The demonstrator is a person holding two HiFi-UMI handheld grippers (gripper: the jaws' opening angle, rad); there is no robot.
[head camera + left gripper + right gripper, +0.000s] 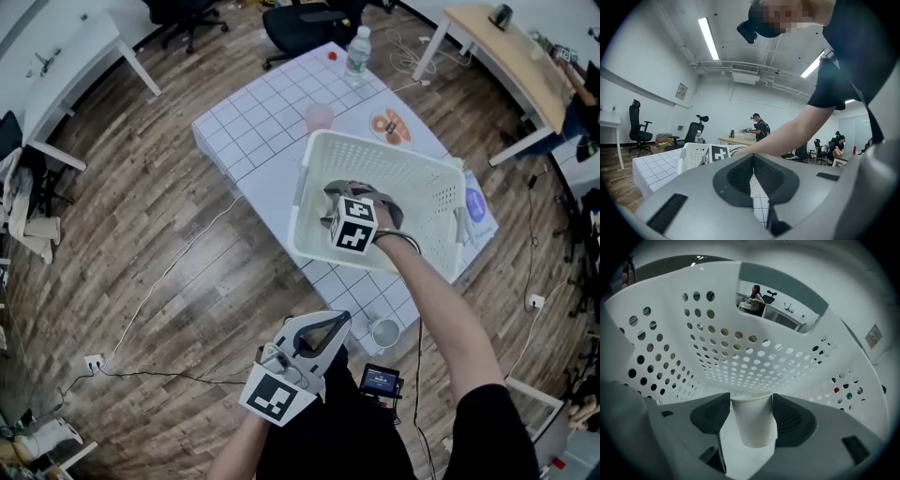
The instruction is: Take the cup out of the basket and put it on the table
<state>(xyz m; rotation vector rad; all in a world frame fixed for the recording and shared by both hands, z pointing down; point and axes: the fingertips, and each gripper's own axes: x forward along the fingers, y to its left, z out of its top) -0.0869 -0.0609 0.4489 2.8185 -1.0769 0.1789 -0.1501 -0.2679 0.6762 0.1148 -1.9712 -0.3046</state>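
A white perforated basket [375, 150] stands on the white gridded table [253, 122]. My right gripper [362, 195] reaches down inside it. In the right gripper view a white paper cup [751, 420] sits upright between the two dark pads, which press on both its sides, with the basket wall [740, 357] behind it. My right gripper [751, 401] is shut on the cup. The head view does not show the cup, which the gripper hides. My left gripper [339, 320] hangs low in front of the table's near edge, its jaws together and empty. The left gripper [753, 158] points toward the basket [693, 157].
On the table beyond the basket are a pink cup [319, 116], a water bottle [356, 52] and a plate of food [391, 126]. A blue packet [474, 202] lies right of the basket. A white mug [384, 332] sits near the table's front corner. A wooden desk [511, 47] stands far right.
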